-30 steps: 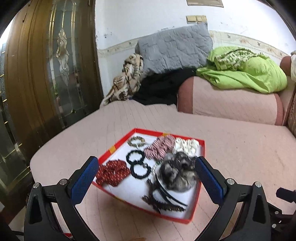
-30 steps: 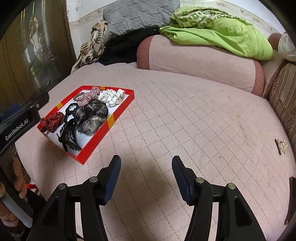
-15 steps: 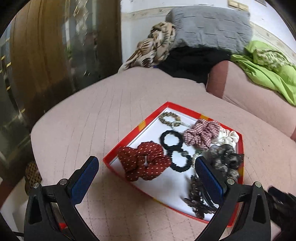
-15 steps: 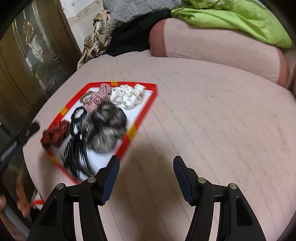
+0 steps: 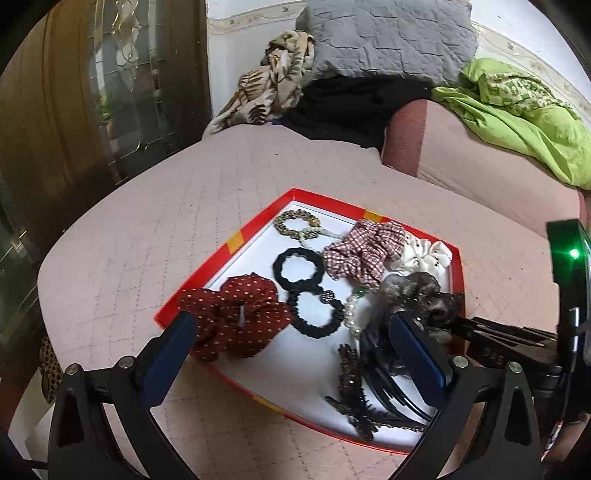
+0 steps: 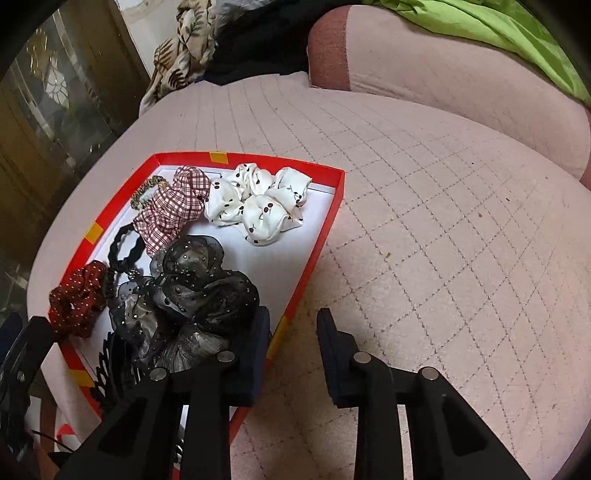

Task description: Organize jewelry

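A red-rimmed tray [image 5: 258, 221] with a white floor lies on the pink quilted cushion. It holds a red dotted scrunchie [image 5: 236, 317], two black hair ties [image 5: 299, 267], a plaid scrunchie [image 6: 171, 208], a white cherry-print scrunchie [image 6: 258, 203], a sheer black scrunchie [image 6: 199, 291], a pearl bracelet [image 5: 352, 314] and black hair clips [image 5: 369, 398]. My left gripper [image 5: 291, 354] stands open above the tray's near side, holding nothing. My right gripper [image 6: 293, 343] straddles the tray's right rim [image 6: 321, 236]. Its jaws are closing, one finger inside the tray and one outside, and a gap still shows beside the rim.
A pink bolster [image 6: 424, 59] lies across the back, with a green blanket [image 5: 517, 110], a grey pillow [image 5: 388, 33] and a patterned cloth [image 5: 273, 85] behind it. A wooden glass-panelled door [image 5: 92, 92] stands on the left. Bare quilted cushion [image 6: 461, 240] stretches right of the tray.
Both grippers have come down and closer to the tray. The right gripper's jaws have narrowed and now sit astride the tray's right rim.
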Demonstrator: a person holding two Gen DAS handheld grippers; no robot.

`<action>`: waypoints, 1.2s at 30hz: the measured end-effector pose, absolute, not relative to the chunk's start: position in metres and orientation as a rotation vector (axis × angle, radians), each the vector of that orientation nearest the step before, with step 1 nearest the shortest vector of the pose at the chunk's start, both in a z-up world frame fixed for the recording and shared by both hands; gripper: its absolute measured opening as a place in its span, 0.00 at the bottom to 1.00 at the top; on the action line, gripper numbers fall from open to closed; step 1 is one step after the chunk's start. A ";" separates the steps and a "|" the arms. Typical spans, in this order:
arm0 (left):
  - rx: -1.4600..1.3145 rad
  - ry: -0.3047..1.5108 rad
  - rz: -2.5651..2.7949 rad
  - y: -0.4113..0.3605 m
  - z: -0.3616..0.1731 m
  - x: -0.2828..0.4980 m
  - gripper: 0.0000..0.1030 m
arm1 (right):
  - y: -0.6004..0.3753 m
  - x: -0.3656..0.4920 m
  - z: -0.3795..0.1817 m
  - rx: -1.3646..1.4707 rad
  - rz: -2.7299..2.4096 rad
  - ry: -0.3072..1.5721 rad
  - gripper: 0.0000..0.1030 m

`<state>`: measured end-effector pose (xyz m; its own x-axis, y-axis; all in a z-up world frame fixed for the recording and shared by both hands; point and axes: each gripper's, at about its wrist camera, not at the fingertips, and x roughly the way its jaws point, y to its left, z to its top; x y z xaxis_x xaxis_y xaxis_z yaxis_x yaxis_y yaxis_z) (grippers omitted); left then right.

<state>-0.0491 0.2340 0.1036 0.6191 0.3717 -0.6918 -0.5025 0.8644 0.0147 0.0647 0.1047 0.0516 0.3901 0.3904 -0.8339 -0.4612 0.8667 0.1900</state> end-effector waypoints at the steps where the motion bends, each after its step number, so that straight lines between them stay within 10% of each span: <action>1: -0.183 0.752 0.501 0.232 0.103 -0.049 1.00 | 0.108 0.066 0.053 -0.091 0.540 1.037 0.21; 15: -0.191 0.756 0.455 0.229 0.103 -0.049 1.00 | 0.051 0.066 0.056 -0.065 0.361 1.062 0.19; 19: -0.156 0.763 0.425 0.217 0.101 -0.049 1.00 | 0.036 0.068 0.055 -0.071 0.315 1.058 0.39; 36: -0.135 0.799 0.353 0.185 0.092 -0.053 1.00 | -0.018 -0.025 0.092 -0.060 0.382 0.898 0.58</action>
